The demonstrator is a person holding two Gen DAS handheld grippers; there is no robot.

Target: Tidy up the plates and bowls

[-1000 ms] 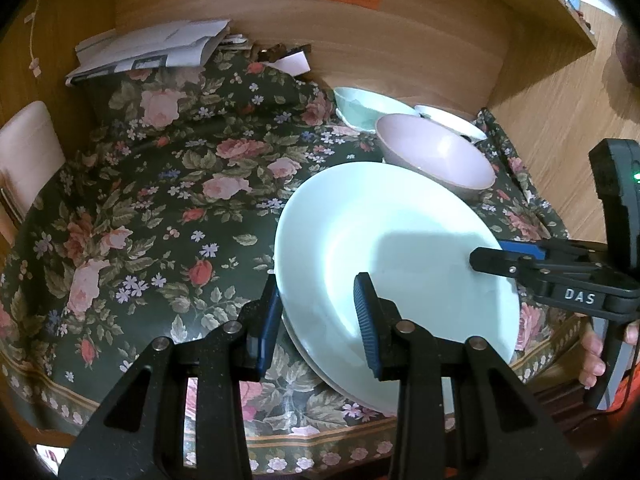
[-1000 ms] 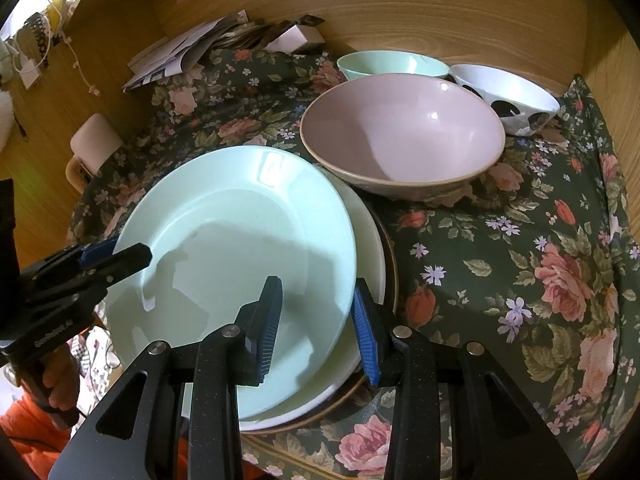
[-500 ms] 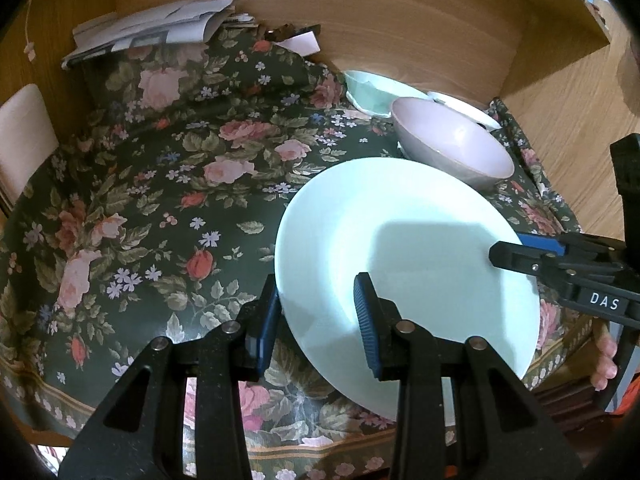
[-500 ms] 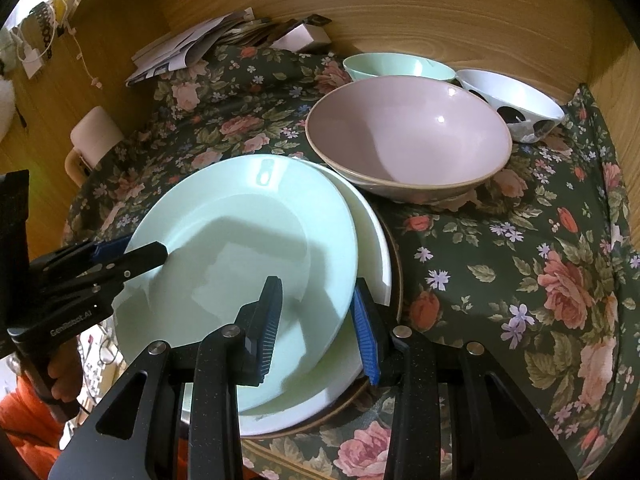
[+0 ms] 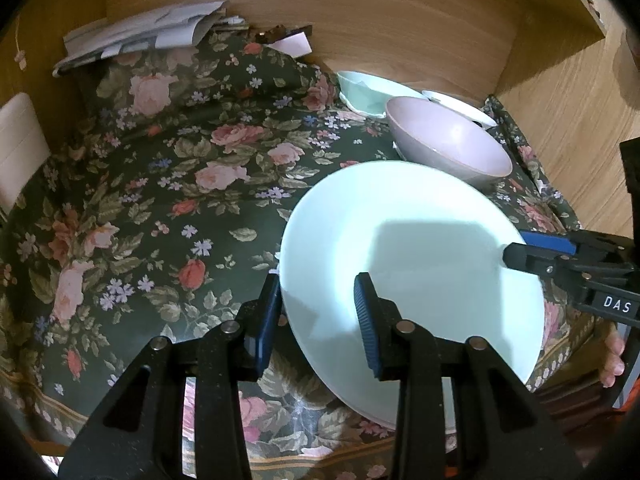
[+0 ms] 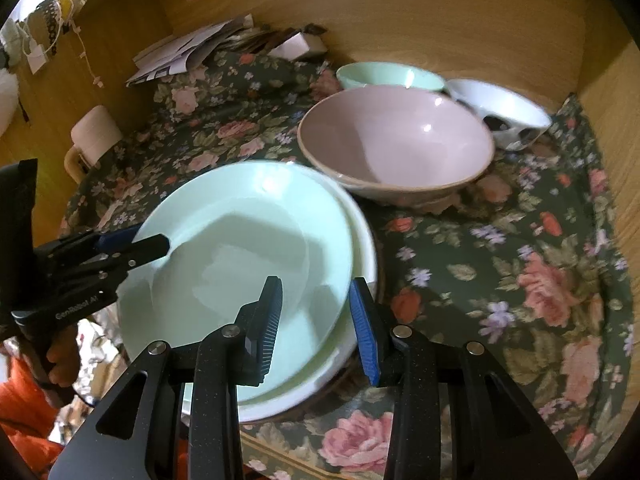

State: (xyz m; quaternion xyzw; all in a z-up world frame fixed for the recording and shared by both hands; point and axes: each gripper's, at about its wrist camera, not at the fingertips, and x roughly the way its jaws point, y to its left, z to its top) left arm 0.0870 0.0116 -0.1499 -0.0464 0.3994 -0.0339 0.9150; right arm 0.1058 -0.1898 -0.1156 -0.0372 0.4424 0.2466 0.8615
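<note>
The mint-green plate (image 6: 240,248) sits low and centre-left in the right wrist view, tilted atop a white plate (image 6: 362,240) on the flower-patterned table (image 6: 520,280). The left tool (image 6: 158,245) reaches in from the left edge, its thin tips straddling the green plate's left rim; whether they press it cannot be told. The right tool (image 6: 316,312) stands wide, its fingers either side of the plate's near-right rim without pinching. In the upper centre, the pink bowl (image 6: 396,140) rests just beyond the plates, with a green bowl (image 6: 388,74) and white bowl (image 6: 500,104) behind. Papers (image 5: 148,36) lie upper left in the left wrist view.
</note>
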